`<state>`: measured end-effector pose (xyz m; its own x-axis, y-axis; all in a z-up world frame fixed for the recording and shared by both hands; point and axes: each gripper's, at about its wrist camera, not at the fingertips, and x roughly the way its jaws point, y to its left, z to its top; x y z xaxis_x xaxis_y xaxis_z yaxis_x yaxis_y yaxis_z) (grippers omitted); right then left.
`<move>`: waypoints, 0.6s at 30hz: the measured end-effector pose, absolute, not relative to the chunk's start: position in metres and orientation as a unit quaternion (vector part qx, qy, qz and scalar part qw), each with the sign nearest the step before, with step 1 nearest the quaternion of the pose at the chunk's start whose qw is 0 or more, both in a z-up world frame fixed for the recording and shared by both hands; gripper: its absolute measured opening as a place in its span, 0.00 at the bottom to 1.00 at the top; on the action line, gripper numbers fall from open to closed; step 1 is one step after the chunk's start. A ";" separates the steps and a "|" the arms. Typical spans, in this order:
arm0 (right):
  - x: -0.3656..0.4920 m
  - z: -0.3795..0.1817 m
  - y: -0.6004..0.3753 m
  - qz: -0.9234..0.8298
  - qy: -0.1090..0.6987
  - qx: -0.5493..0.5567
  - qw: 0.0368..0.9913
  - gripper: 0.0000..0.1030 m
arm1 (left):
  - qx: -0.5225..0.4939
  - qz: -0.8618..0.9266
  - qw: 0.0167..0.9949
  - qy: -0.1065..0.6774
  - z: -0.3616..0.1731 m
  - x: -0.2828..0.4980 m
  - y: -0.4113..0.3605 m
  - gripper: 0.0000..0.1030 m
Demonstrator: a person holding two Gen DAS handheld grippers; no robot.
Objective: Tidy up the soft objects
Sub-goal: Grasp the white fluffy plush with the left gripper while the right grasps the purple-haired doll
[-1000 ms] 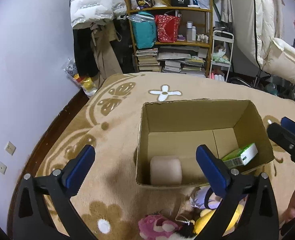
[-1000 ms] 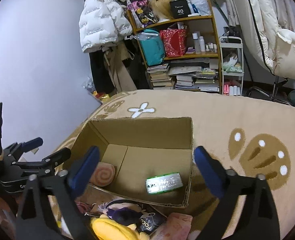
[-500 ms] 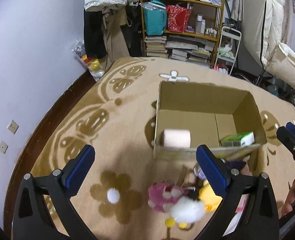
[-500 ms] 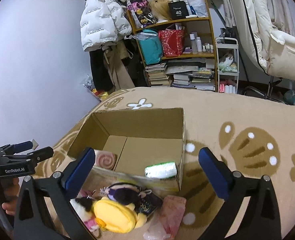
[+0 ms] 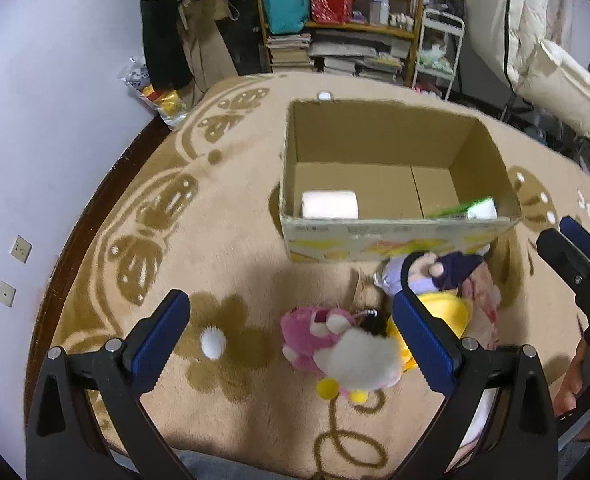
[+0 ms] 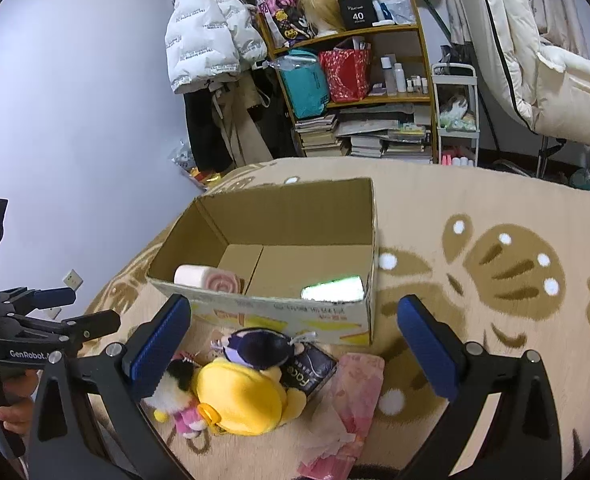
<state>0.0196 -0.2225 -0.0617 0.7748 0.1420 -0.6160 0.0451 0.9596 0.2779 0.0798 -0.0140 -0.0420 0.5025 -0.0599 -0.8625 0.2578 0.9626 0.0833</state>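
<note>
An open cardboard box stands on the tan carpet. Inside lie a pink roll-shaped cushion and a green-white pack. In front of the box lies a pile of soft toys: a pink plush, a white fluffy one, a yellow plush, a purple-dark doll. My left gripper is open and empty above the pile's left side. My right gripper is open and empty above the pile.
A black pack and a pink packet lie beside the toys. A white pompom lies on the carpet. A cluttered shelf and hanging coats stand behind. The purple wall runs along the left.
Both grippers have pulled back from the box towards the near side. The toy pile now shows fully. Both stay open and empty.
</note>
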 end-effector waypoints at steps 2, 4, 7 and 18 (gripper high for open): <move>0.020 -0.066 -0.223 0.028 0.339 0.140 0.930 1.00 | 0.106 -0.098 0.854 0.501 -0.048 0.080 -0.017 0.98; 0.021 -0.069 -0.222 0.030 0.345 0.139 0.928 1.00 | 0.112 -0.102 0.849 0.507 -0.052 0.080 -0.020 0.98; 0.023 -0.074 -0.222 0.033 0.350 0.139 0.926 1.00 | 0.124 -0.106 0.843 0.513 -0.059 0.081 -0.025 0.98; 0.033 -0.095 -0.219 0.046 0.372 0.140 0.916 1.00 | 0.157 -0.116 0.819 0.540 -0.080 0.085 -0.039 0.98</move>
